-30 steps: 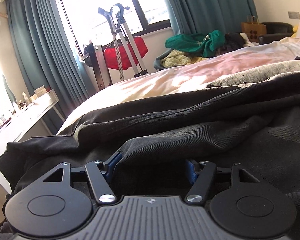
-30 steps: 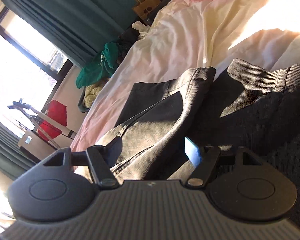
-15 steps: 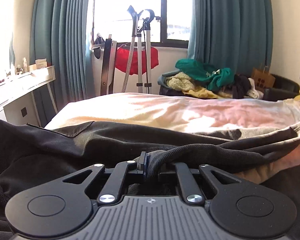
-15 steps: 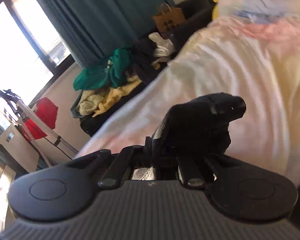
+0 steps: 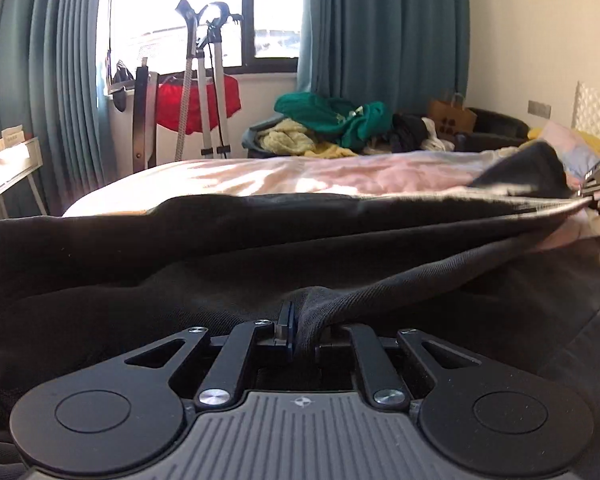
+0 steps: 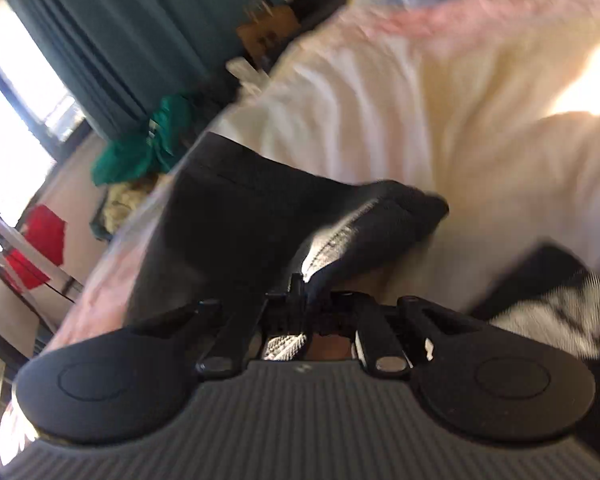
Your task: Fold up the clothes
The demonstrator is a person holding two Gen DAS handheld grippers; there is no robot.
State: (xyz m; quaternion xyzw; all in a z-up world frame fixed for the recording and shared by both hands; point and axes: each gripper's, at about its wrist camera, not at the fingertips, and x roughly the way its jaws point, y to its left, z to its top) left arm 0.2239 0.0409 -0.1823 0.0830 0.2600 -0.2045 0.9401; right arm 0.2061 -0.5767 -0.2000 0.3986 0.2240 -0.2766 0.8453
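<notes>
A dark grey-black garment (image 5: 260,248) lies stretched across the bed (image 5: 284,176). My left gripper (image 5: 304,332) is shut on a bunched edge of it at the near side. In the left wrist view the right gripper (image 5: 598,190) shows at the far right, pulling the cloth's edge taut. In the right wrist view my right gripper (image 6: 312,296) is shut on a folded dark hem of the garment (image 6: 252,216), which hangs lifted over the pale bed sheet (image 6: 440,92). That view is blurred.
A pile of green and yellow clothes (image 5: 332,128) sits beyond the bed by teal curtains (image 5: 384,32). A red cloth on a drying rack (image 5: 200,100) stands under the window. A brown paper bag (image 5: 452,116) and a white shelf (image 5: 8,160) flank the room.
One second ago both grippers stood open around the cloth; they closed on it, lifted, and now the garment is pulled out taut between them. The right view has swung.
</notes>
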